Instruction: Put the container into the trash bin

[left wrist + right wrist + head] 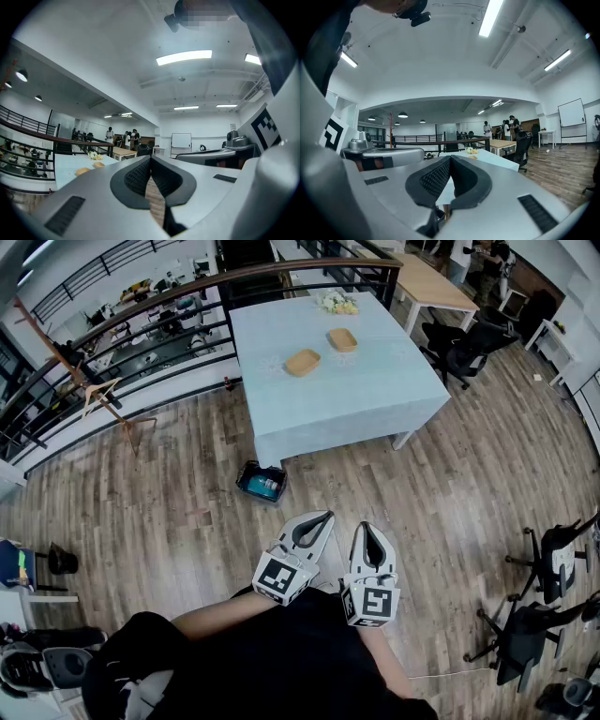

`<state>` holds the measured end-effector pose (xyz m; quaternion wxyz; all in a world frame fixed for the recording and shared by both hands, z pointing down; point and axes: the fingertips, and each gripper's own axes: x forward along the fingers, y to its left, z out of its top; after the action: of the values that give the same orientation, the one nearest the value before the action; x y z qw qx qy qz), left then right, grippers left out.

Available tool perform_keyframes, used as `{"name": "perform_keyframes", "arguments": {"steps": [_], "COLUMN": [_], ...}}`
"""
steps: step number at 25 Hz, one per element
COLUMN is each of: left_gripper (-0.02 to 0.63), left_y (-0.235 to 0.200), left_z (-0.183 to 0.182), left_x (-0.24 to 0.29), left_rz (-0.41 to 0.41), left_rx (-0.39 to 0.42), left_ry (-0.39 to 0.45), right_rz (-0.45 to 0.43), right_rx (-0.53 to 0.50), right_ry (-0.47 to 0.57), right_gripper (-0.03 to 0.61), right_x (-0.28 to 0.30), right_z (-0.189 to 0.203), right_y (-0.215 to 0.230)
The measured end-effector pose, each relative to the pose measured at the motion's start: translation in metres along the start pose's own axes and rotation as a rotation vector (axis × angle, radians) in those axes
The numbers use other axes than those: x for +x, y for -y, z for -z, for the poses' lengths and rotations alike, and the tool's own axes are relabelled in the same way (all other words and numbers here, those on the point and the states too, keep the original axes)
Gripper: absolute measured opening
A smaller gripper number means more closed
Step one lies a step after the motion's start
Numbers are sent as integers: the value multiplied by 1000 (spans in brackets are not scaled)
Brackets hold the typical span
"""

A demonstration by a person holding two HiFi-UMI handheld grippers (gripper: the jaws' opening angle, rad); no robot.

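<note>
head view: the left gripper (322, 518) and right gripper (367, 530) are held side by side close to the person's body, over the wood floor, both with jaws pressed together and nothing in them. ahead stands a table (361, 395) with a pale blue cloth; on it lie the nearer container (303, 362) and the farther container (342, 339), apart, with flowers (338, 304) behind. the trash bin (262, 483) sits on the floor by the table's near left corner. left gripper view: the left gripper (150, 160) has its tips meeting, empty; both containers show far off on the table at left. right gripper view: the right gripper (450, 159) is closed too, empty, with the table beyond it.
</note>
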<state>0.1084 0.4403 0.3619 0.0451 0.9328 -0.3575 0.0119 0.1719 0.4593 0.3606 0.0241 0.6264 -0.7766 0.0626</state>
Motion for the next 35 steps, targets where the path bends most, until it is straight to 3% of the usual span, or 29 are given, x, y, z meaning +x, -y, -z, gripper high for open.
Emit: {"name": "perform_keyframes", "arguments": {"steps": [6,13,21,26,32,35], "left_gripper": [15,15,15,15,15,15], "left_y": [23,22,1,-53,-163,-211], "left_z": [12,48,62,63,67,60], "left_x": [48,72,137,189,250,269], "left_rz": [-9,-46,6,5,9,4], "left_rx": [0,-44,-43,-89,-157,-154], "left_ry": [-6,-78,-85,-75,-115,-101], "right_rz": [-40,-25,-62,-67,-133,-147], "right_rx": [65,175,116,116,66,51], "right_ry": [31,-14,-86,-133,-189,-214], "right_gripper": [34,35,35,35,35,35], "right_x": [-1,-1,67,147,263,314], "right_z": [5,46,56,57,44,39], "right_y": [53,90,115,132,120,113]}}
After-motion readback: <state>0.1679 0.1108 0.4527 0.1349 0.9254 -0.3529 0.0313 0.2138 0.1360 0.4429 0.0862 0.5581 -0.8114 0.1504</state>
